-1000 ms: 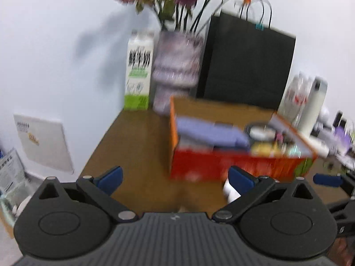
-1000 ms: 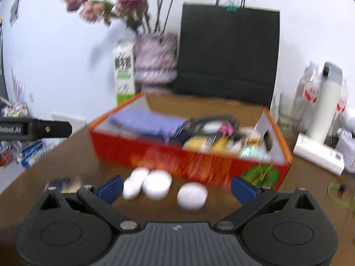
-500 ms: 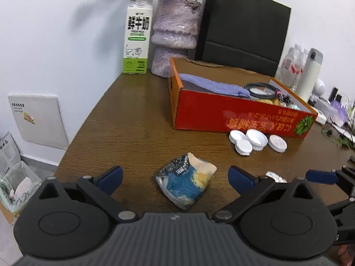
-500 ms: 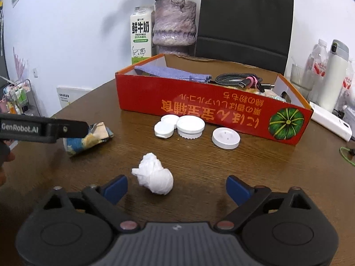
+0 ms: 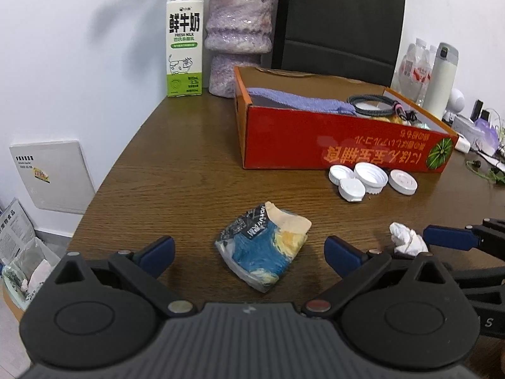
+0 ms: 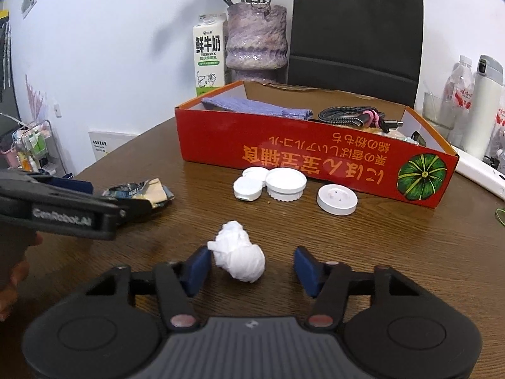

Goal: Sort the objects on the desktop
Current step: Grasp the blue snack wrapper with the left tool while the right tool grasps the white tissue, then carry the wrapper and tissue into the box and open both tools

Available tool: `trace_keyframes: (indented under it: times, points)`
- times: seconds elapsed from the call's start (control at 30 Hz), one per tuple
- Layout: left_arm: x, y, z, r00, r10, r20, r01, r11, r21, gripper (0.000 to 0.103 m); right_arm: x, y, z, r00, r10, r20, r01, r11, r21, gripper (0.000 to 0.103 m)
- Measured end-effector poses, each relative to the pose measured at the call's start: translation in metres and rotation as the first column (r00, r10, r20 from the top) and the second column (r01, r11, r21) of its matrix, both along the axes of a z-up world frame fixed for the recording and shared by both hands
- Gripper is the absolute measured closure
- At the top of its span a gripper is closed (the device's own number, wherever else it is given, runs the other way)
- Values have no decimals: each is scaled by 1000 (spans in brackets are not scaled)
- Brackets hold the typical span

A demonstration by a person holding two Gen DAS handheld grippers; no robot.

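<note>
Right wrist view shows the right gripper [image 6: 252, 267] spread wide on the counter [image 6: 378, 246], its fingers [image 6: 199, 265] bracketing a crumpled white tissue wad [image 6: 240, 257]; the left pad sits just beside it, the right one apart. It looks feather-light and soft, so squeezing across its middle should hold. The left gripper [image 5: 249, 252] is likewise spread and empty, a crinkly snack packet [image 5: 263, 254] lying between and slightly ahead of its fingers, probably light but slippery.

Left hand-held gripper [image 5: 249, 249] wide open, low over counter; right hand-held gripper [image 6: 252, 267] open, narrower, level.
</note>
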State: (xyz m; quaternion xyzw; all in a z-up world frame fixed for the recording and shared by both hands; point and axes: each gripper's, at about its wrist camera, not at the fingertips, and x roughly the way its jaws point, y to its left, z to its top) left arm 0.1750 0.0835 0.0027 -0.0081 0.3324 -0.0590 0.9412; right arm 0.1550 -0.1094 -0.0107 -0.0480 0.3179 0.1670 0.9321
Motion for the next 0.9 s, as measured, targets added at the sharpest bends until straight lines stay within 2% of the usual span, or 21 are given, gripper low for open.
trace_keyframes:
  times: [0.07,0.17,0.23,0.3,0.37,0.43,0.53,0.67,0.9]
  points:
    - [0,-3,-1,1000,-9,4,9,1000,9,4,0,1,0,1000,2,3,-2,1000,0,56]
    - [2,-10,-5,1000,-9,0,9,999,39,14,0,0,0,1000,-6,2,6,1000,7,58]
    - [1,-14,-4,1000,-11,10,11,998,57,29,0,0,0,1000,-7,3,7,1000,7,61]
    - [-1,-16,-4,1000,-18,20,17,998,59,39,0,-1,0,1000,-6,5,6,1000,8,68]
    - [-2,-18,-3,999,-35,26,34,998,58,49,-1,0,1,1000,0,7,0,1000,10,78]
    - [-4,-21,-3,998,-52,31,50,997,60,61,-1,1,1,1000,4,9,-4,1000,5,79]
    - [-6,-25,-3,997,-70,38,67,995,72,70,-3,3,1,1000,11,16,-11,1000,-4,81]
    - [-9,-28,-2,996,-71,57,66,994,83,81,-4,1,2,1000,8,26,-8,1000,7,82]
    - [-31,-45,23,981,-83,177,73,995,62,82,-7,-4,11,998,-6,70,3,999,38,82]
